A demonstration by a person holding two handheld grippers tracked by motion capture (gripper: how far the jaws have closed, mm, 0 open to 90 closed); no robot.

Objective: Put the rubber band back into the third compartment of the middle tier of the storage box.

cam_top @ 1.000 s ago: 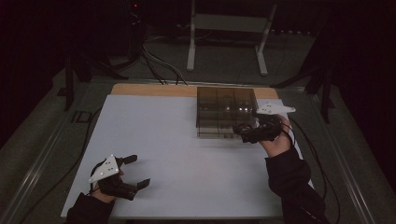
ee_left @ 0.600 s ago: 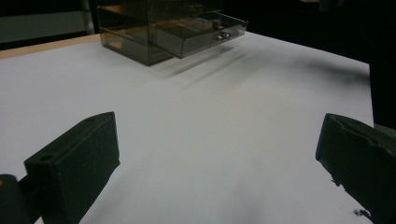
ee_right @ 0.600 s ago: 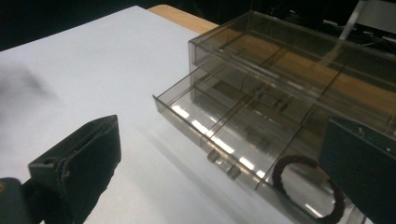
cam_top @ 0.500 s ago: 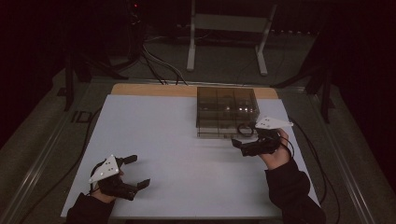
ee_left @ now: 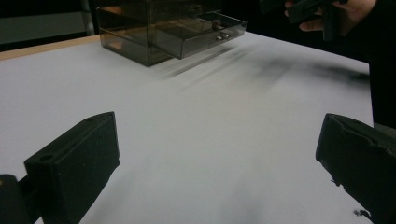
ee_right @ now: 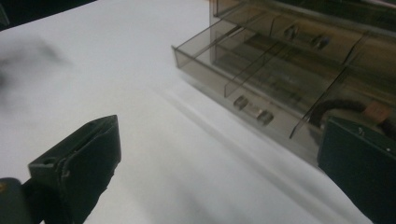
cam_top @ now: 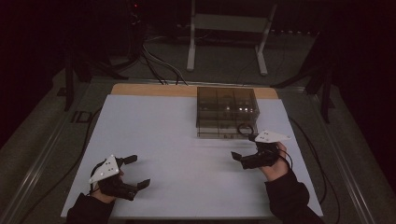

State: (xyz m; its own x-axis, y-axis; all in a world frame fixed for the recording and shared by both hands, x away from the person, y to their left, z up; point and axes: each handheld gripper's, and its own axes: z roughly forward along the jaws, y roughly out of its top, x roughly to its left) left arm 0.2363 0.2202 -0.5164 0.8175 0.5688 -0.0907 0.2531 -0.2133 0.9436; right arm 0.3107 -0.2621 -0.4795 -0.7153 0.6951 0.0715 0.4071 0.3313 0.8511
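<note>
Dim room, dark surroundings (table lit brighter); motion-blurred shadows, soft focus.

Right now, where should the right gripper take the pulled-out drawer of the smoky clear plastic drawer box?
Probably the small handle centred on the front wall of the drawer, approached from the person's side: it juts outward. The right gripper, jaws open, is close to it.

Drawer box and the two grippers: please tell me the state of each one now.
Smoky clear drawer box: upright on the white table.
Bottom drawer: pulled partly out.
Left gripper: jaws open, empty.
Right gripper: jaws open, empty, near the drawer front.
</note>
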